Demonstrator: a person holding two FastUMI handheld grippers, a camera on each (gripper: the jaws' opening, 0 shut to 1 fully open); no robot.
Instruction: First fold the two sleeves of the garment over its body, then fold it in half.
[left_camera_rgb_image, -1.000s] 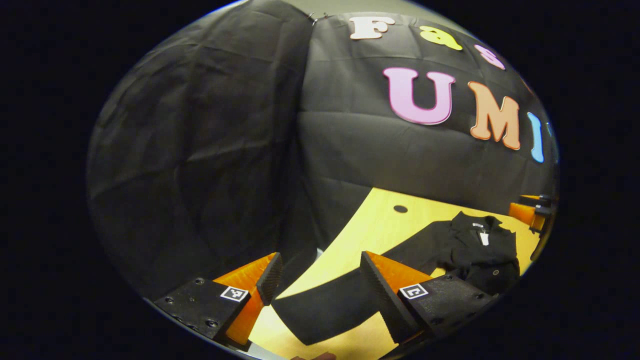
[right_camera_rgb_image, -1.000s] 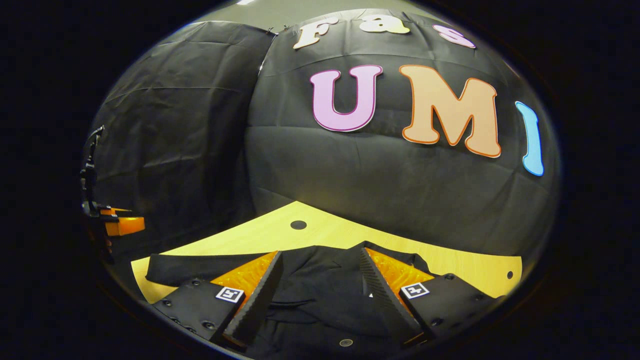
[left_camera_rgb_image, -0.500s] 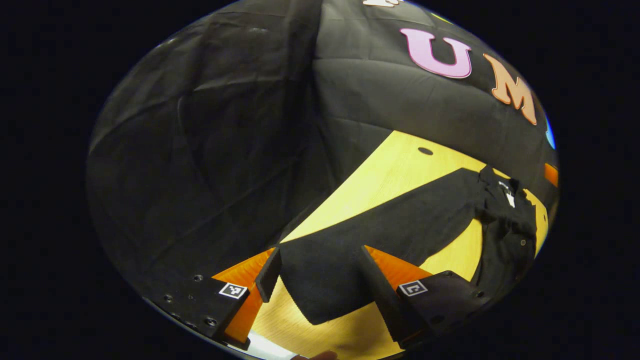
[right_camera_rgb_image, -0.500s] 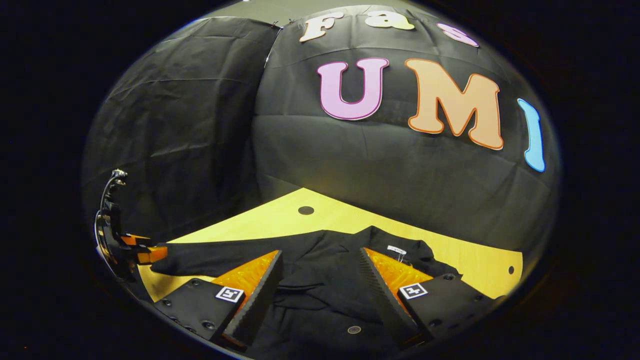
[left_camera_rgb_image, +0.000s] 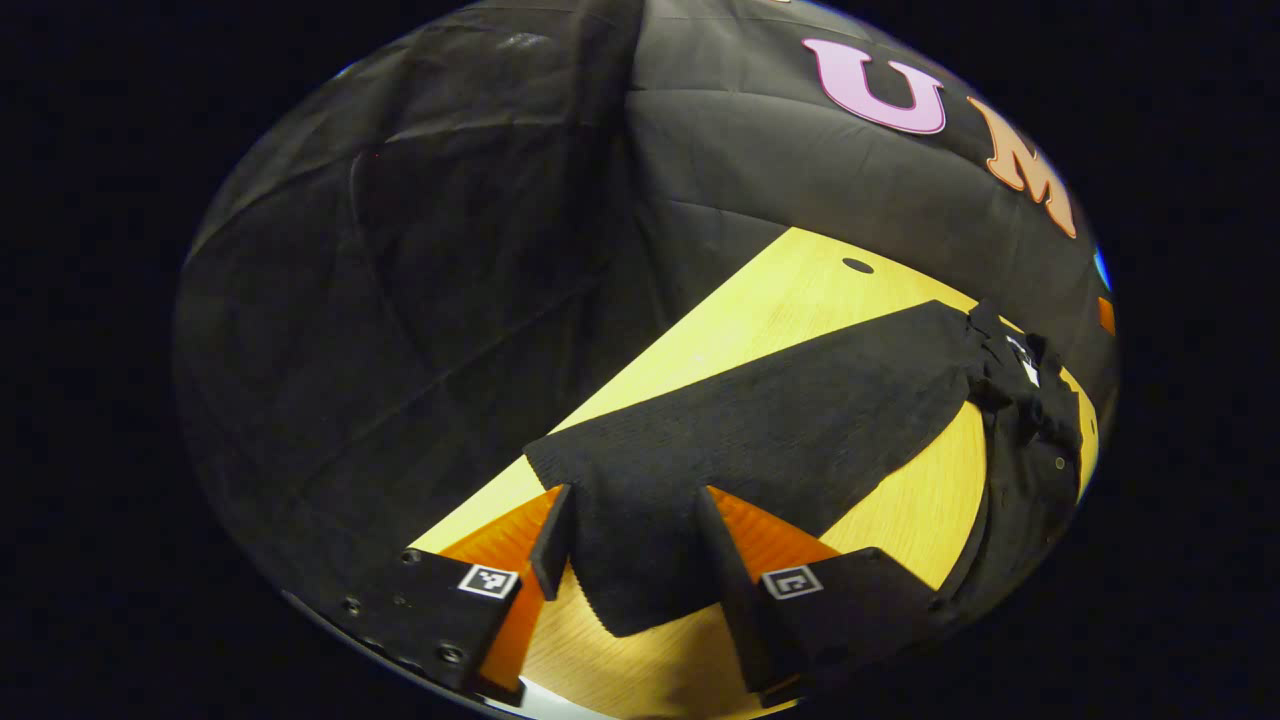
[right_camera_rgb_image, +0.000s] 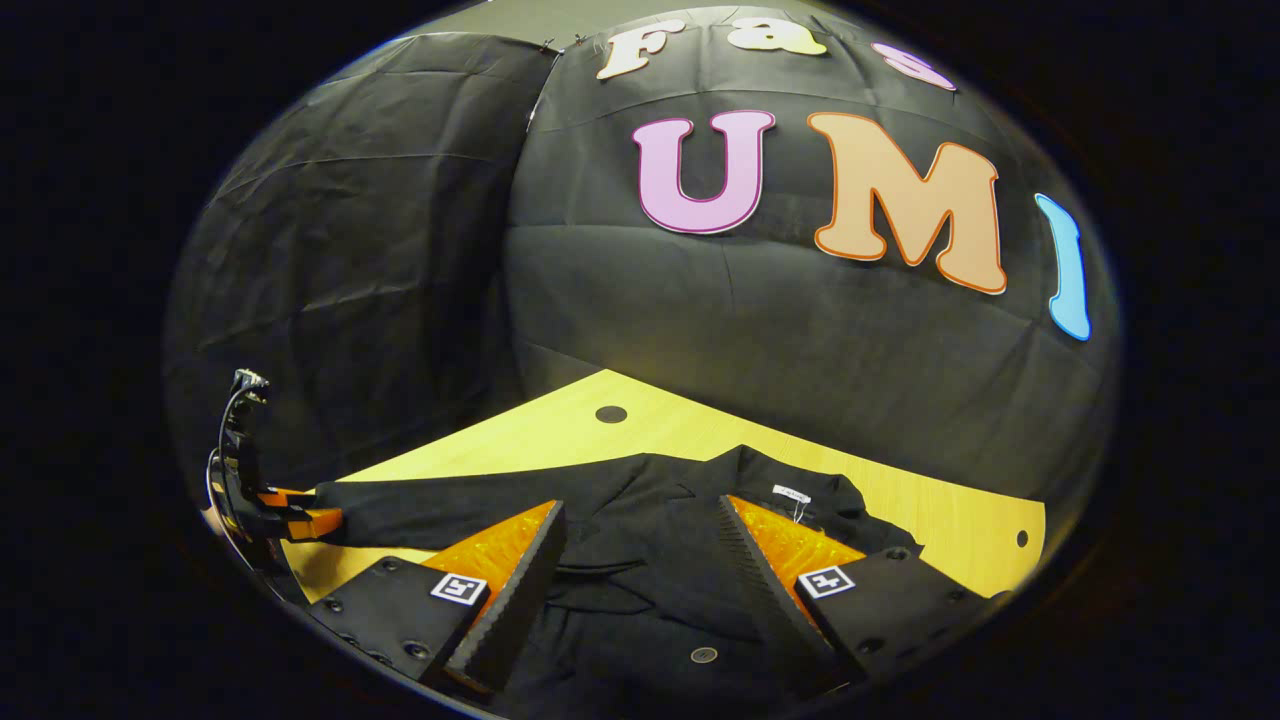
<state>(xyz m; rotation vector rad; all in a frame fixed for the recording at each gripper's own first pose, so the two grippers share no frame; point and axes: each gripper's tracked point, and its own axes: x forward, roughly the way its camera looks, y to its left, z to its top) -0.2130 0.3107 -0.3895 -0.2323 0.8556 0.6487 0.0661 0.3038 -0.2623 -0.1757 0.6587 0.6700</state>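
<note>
Yellow wooden tabletop (left_camera_rgb_image: 800, 300) carries the black fabric garment (right_camera_rgb_image: 650, 560), spread flat. Left gripper (left_camera_rgb_image: 630, 545) straddles the sleeve cuff (left_camera_rgb_image: 640, 580), jaws apart, nothing pinched. Right gripper (right_camera_rgb_image: 640, 560) hovers wide open over the body. First sleeve fold: clamp the cuff, then carry it across toward the collar (left_camera_rgb_image: 1020, 350).

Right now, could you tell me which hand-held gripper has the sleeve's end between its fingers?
The left hand-held gripper: its fingers straddle the sleeve cuff. The right one hovers over the garment's body.

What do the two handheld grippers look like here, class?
Each gripper, left and right, has two wedge-shaped fingers with ribbed inner pads, mounted on black plates with screws and a small square black-and-white marker. In the right gripper view, the far-off left gripper trails a looped cable.
</note>
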